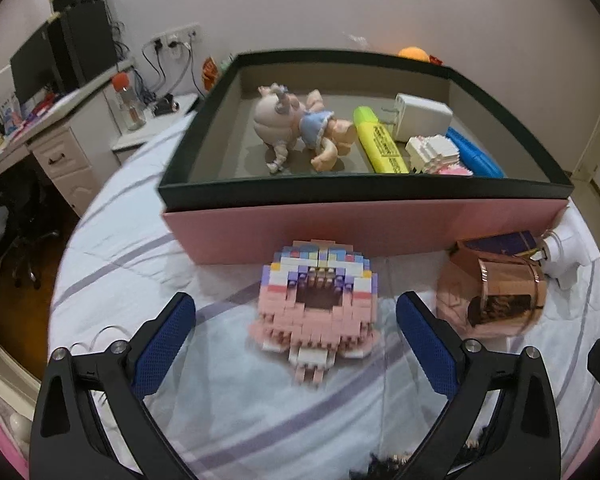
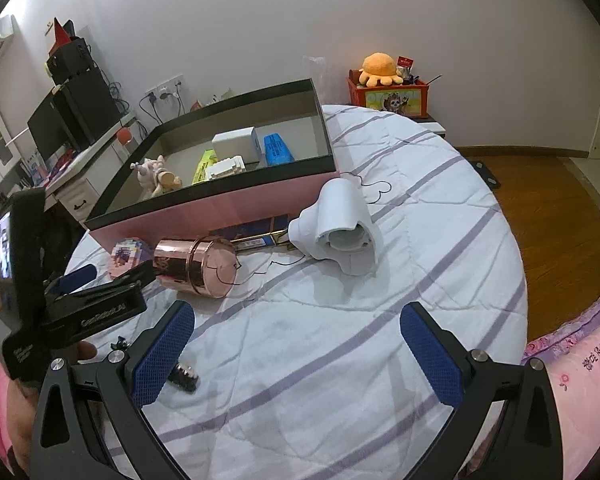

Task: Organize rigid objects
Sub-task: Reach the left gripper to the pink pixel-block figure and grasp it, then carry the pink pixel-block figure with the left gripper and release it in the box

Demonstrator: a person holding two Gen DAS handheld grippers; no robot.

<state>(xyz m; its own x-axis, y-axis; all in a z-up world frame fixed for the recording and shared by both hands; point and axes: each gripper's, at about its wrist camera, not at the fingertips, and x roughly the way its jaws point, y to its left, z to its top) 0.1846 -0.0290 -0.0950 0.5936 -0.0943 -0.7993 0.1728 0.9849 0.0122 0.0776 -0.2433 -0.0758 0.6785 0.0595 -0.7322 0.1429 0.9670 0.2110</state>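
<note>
A pink and pastel block-built figure (image 1: 315, 312) lies on the striped bedsheet, right in front of my open left gripper (image 1: 296, 324), between its fingers' line and the box. A pink box with a dark rim (image 1: 364, 190) holds a doll (image 1: 296, 124), a yellow highlighter (image 1: 380, 140), a white charger (image 1: 422, 116), a white block model (image 1: 432, 152) and a blue item (image 1: 476, 156). A rose-gold canister (image 2: 196, 264) lies on its side beside the block figure (image 2: 126, 258). A white device (image 2: 340, 232) lies to its right. My right gripper (image 2: 298, 340) is open over bare sheet.
A dark blue and gold book (image 2: 256, 234) lies against the box's front wall. A small dark object (image 2: 184, 376) lies by my right gripper's left finger. A desk with monitors (image 1: 48, 92) stands left of the bed. A red toy box with an orange plush (image 2: 388, 88) stands at the back.
</note>
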